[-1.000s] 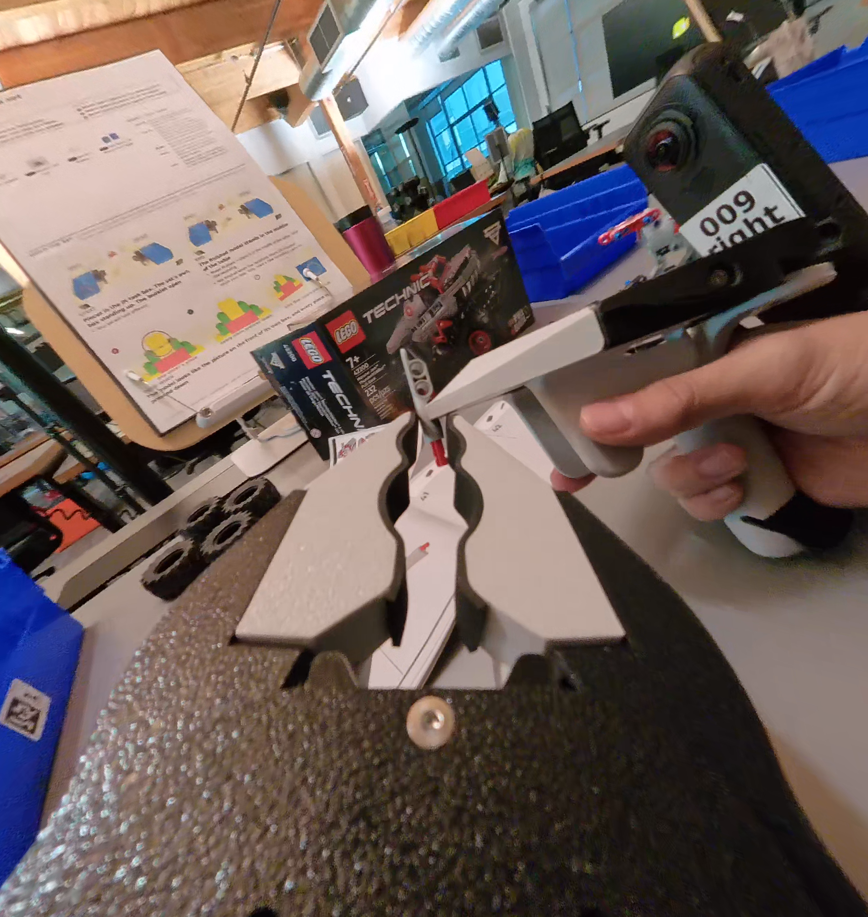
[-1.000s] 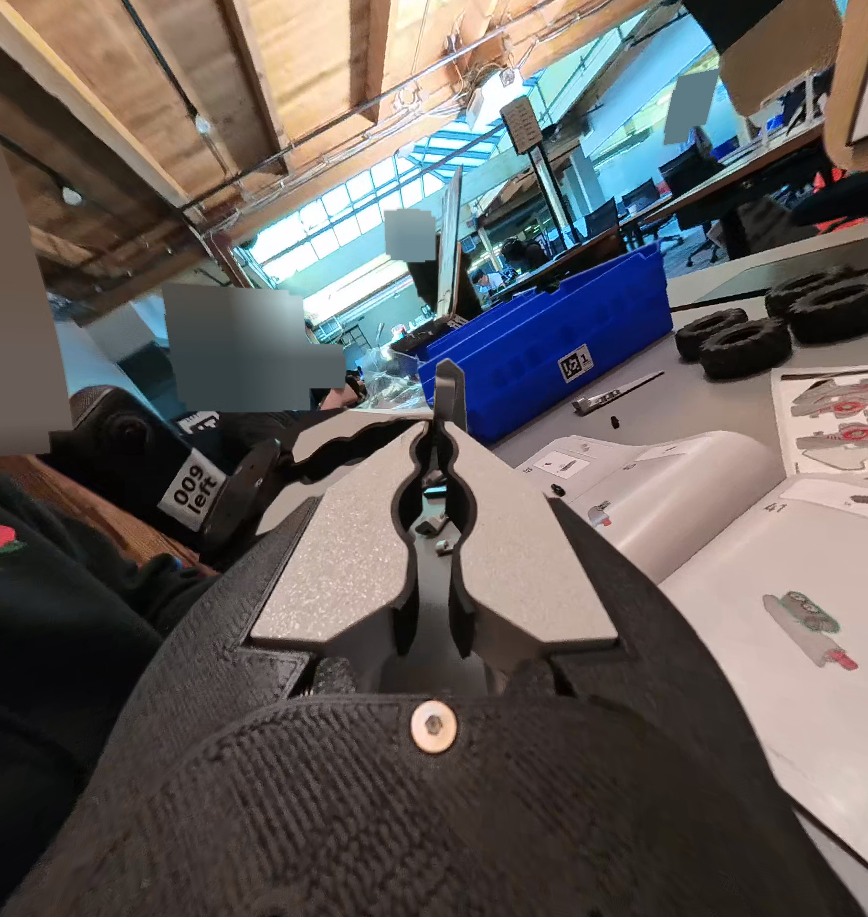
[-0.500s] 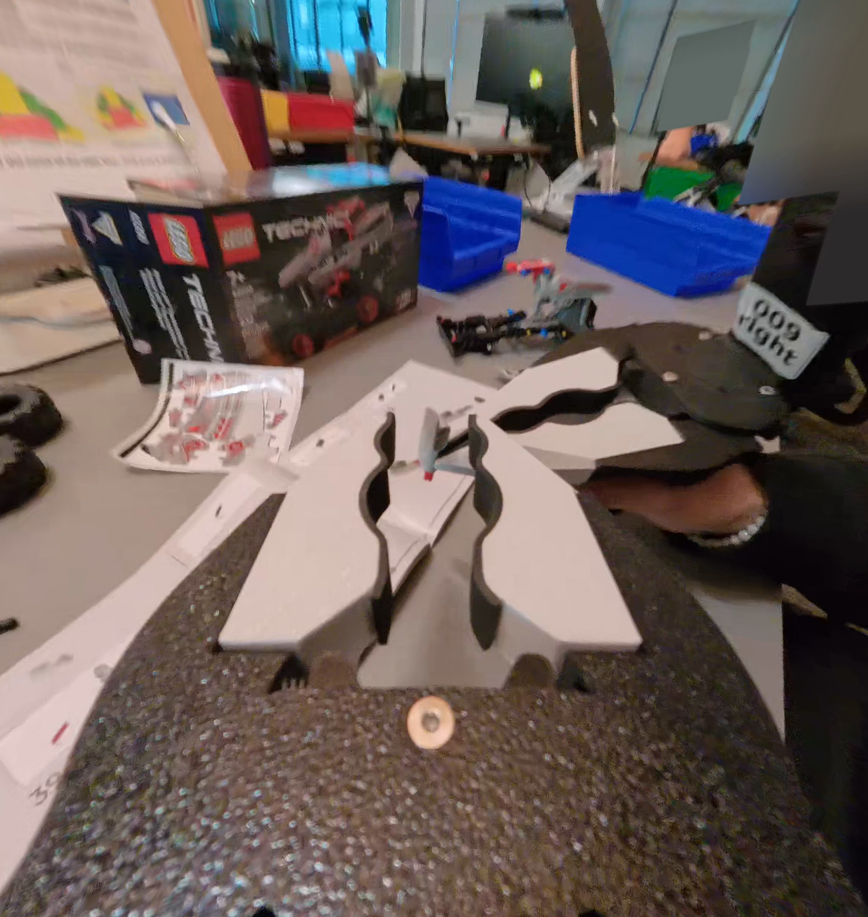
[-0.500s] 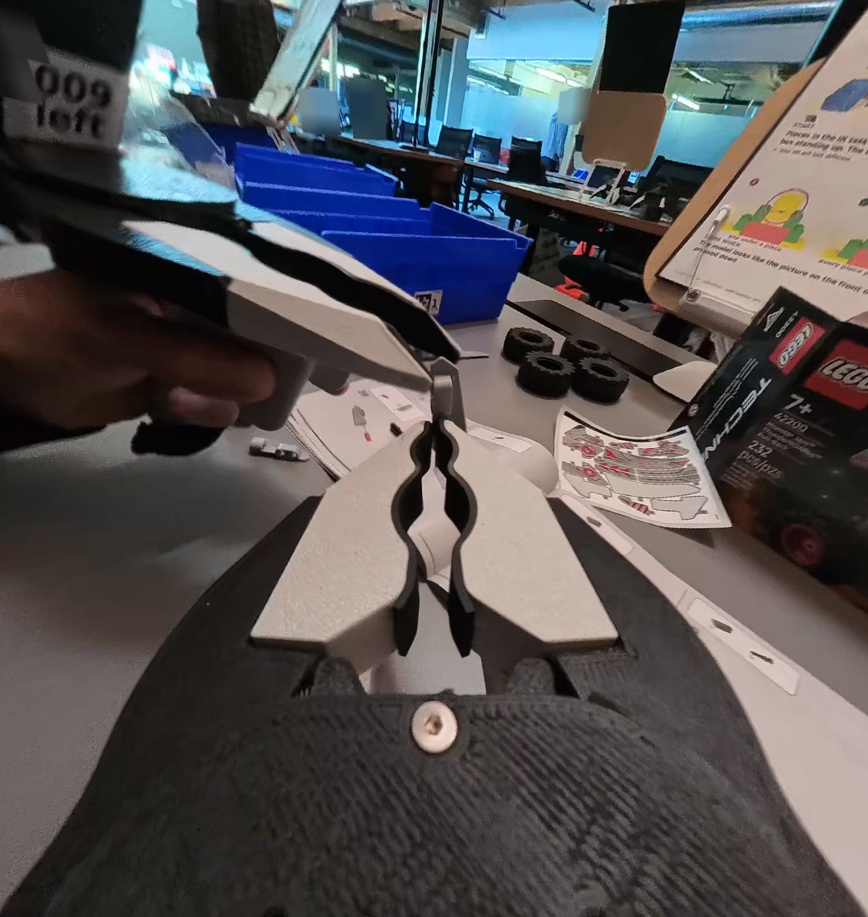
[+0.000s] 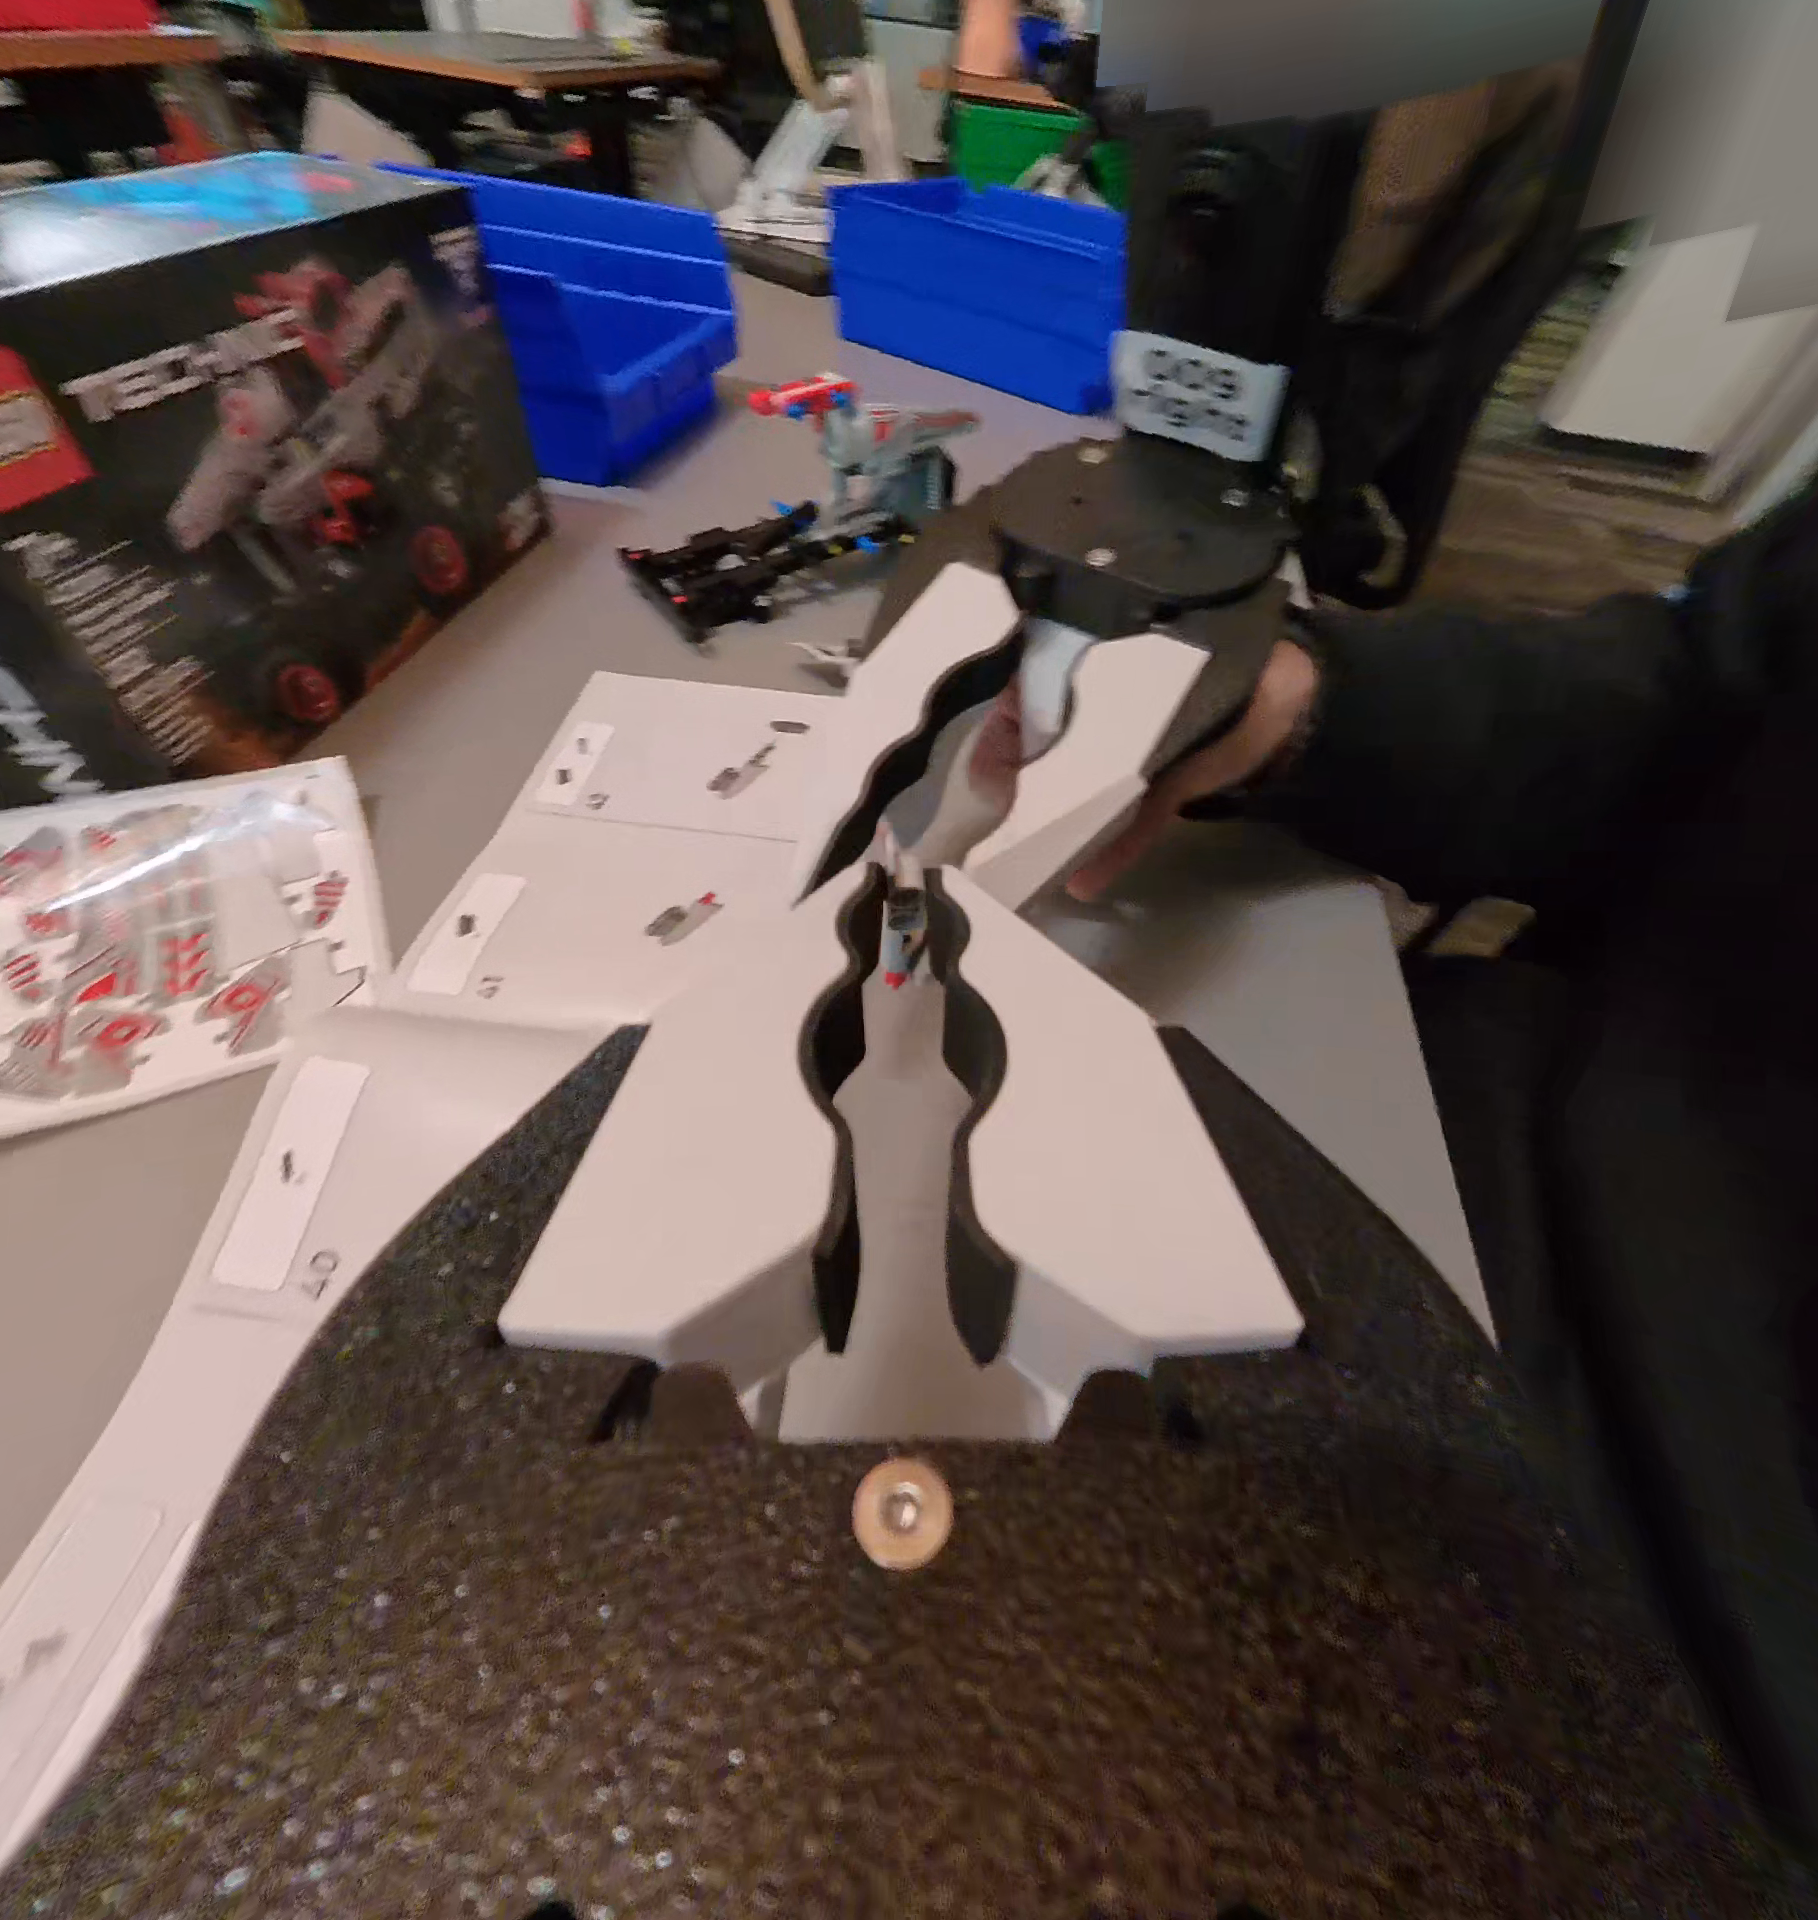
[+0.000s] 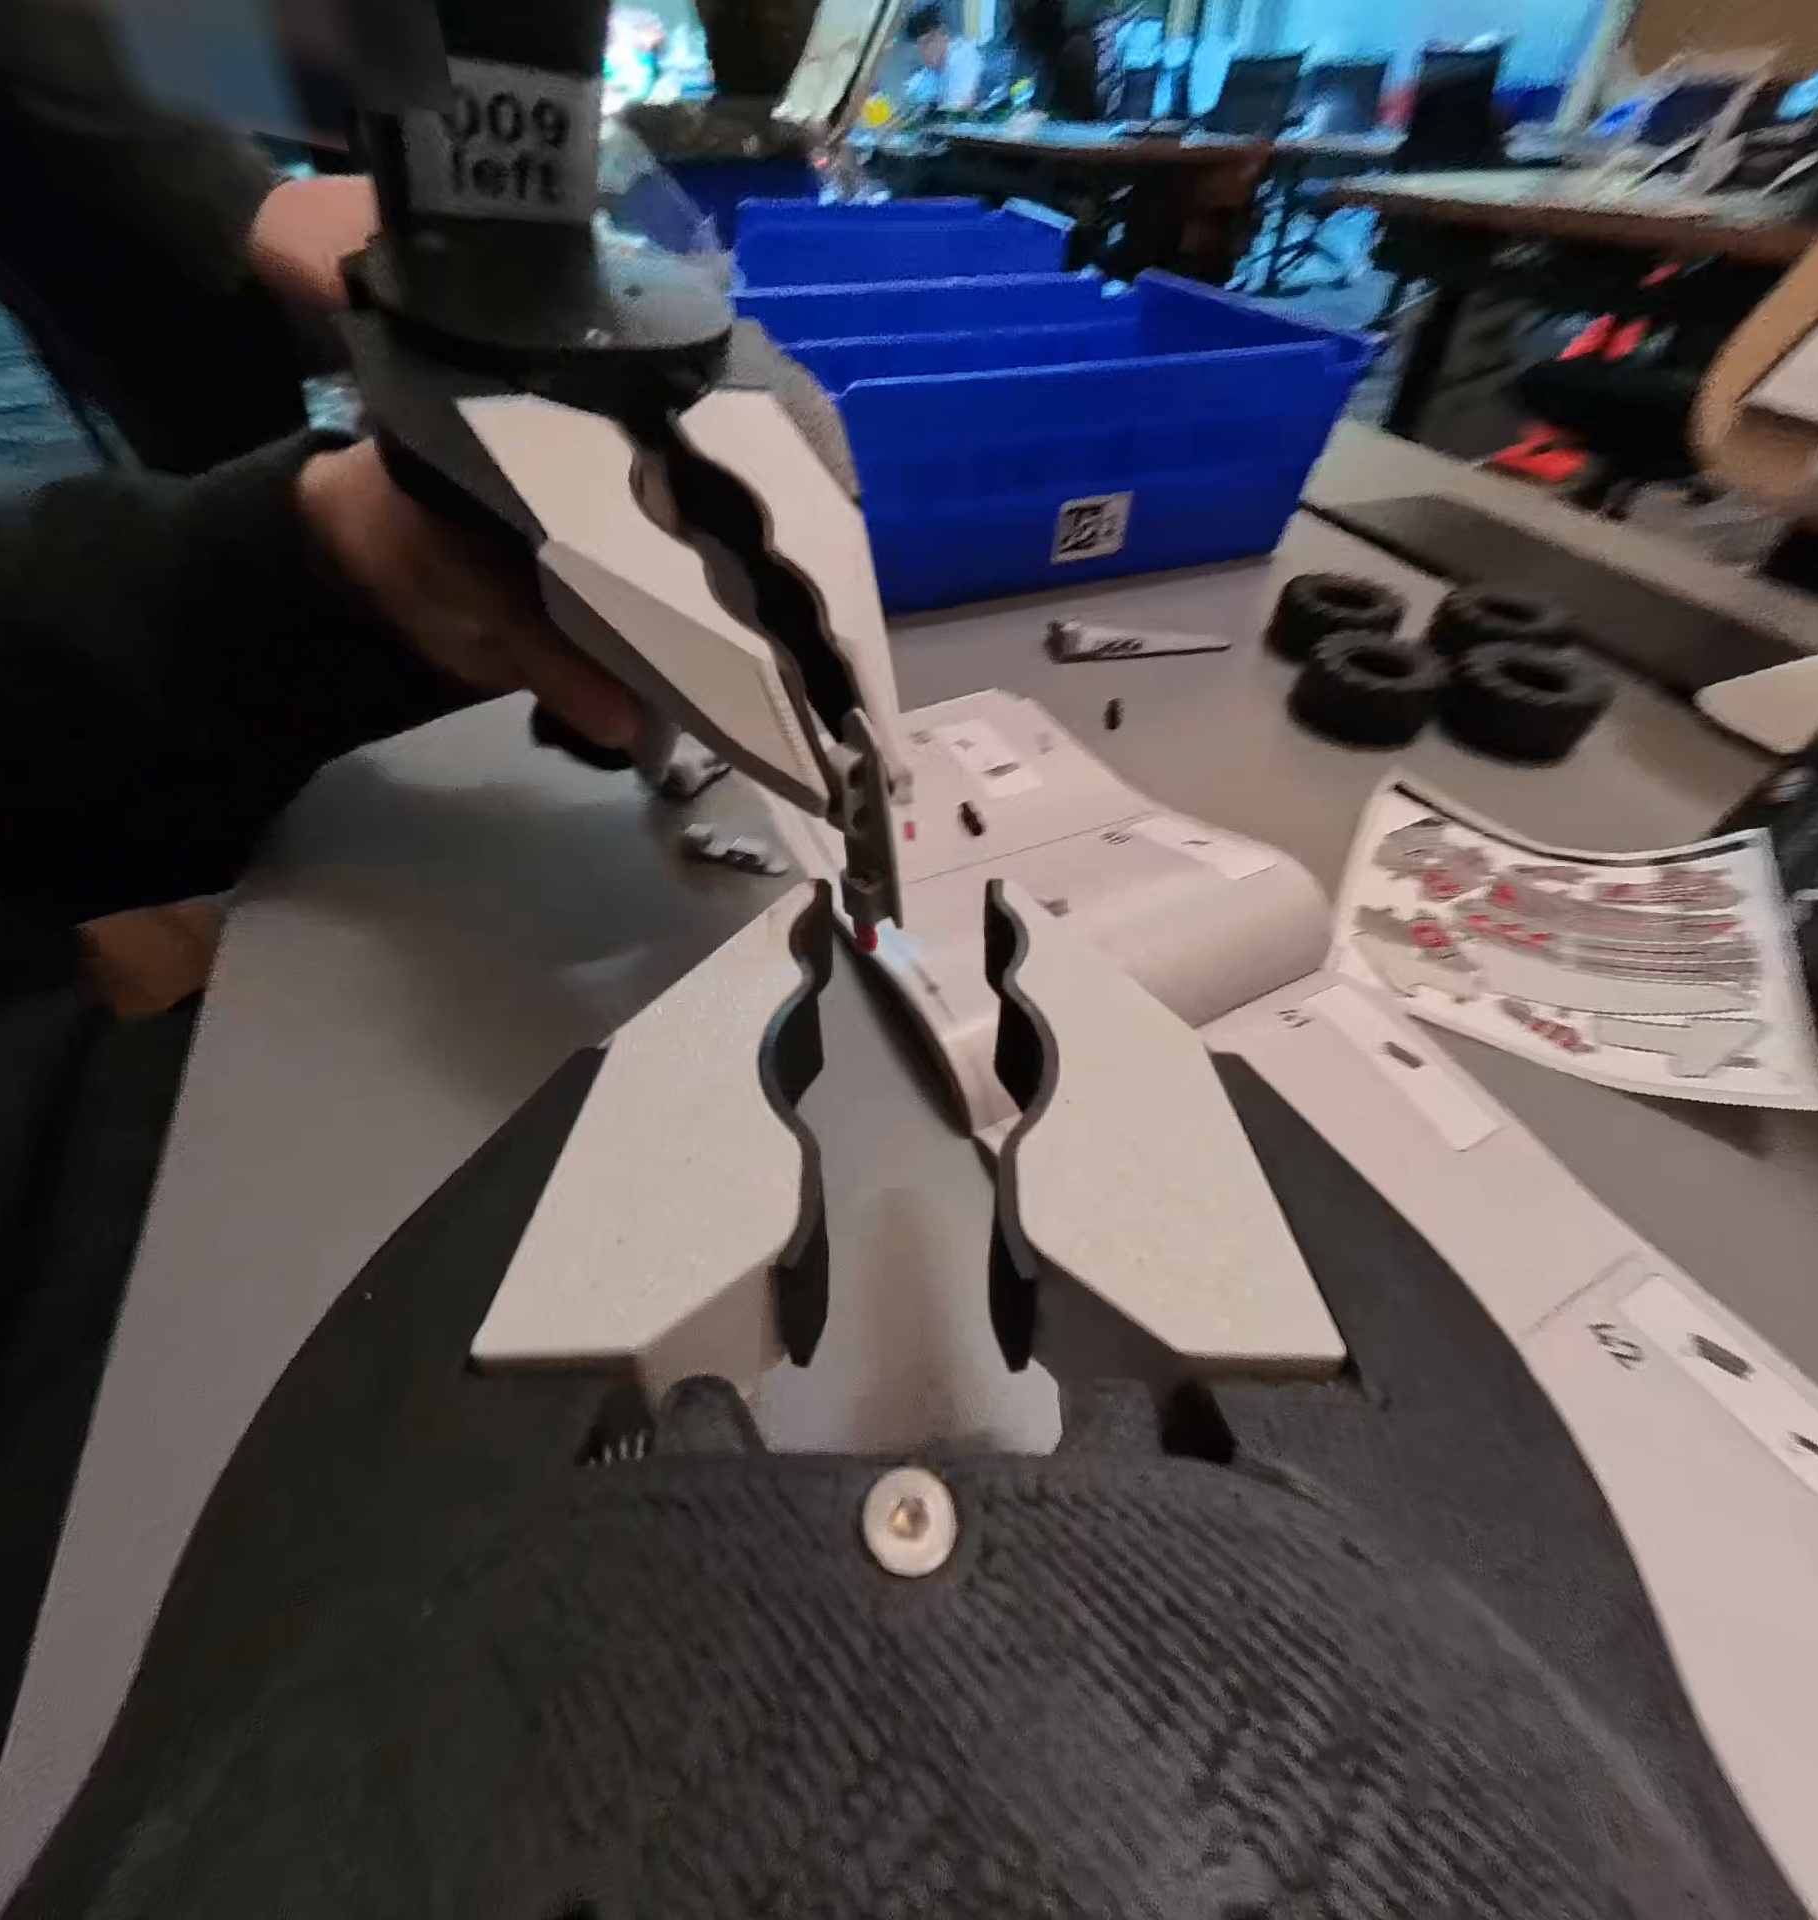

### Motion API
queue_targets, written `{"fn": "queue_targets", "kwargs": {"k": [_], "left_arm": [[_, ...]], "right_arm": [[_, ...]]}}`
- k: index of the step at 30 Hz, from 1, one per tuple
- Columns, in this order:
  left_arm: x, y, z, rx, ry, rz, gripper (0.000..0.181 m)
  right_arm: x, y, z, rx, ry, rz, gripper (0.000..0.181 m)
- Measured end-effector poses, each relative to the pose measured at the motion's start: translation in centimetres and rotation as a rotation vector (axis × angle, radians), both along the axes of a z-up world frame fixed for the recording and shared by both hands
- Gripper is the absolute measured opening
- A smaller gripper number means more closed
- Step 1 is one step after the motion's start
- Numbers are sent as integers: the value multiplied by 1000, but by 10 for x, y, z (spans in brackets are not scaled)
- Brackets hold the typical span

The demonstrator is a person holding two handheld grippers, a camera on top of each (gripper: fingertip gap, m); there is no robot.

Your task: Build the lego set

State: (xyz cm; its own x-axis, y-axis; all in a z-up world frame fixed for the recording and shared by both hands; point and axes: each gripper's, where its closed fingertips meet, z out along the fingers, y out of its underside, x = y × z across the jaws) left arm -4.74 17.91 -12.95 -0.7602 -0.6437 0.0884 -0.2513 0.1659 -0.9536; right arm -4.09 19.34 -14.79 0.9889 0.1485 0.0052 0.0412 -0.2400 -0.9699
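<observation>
A: Left gripper (image 6: 863, 800) — clamped on the grey lego piece (image 6: 863, 821), red pin at its lower end.
B: Right gripper (image 6: 905, 914)?
A: Fingers apart, holding nothing; the piece hangs just ahead of its tips, above the instruction booklet (image 6: 1175, 873).
B: Beyond?
A: Partly built model (image 5: 780, 551) past the right gripper, tyres (image 6: 1435, 675) off its right.

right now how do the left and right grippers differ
The left gripper is shut on a small grey lego piece with a red pin; the right gripper is open and empty. The left gripper's jaws sit close together, the right gripper's wide apart. Both have grey fingers with wavy black pads, tips nearly meeting above the booklet.
</observation>
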Motion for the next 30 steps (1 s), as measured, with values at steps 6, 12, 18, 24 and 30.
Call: {"fn": "queue_targets", "kwargs": {"k": [6, 12, 18, 24, 30], "left_arm": [[-11, -11, -12, 79, 9, -143, 5], [-19, -14, -13, 77, -3, -197, 5], [-17, -12, -16, 89, 22, -188, 5], [-13, -8, -9, 80, 7, -146, 18], [-12, -8, -4, 75, 14, -128, 15]], "right_arm": [[-25, -2, -5, -18, 51, 158, 6], [-34, -7, -7, -16, 83, 251, 6], [-34, -6, -11, -36, 55, 251, 5], [-25, -6, -4, 8, 89, 206, 4], [-25, -5, -6, -6, 77, 200, 4]]}}
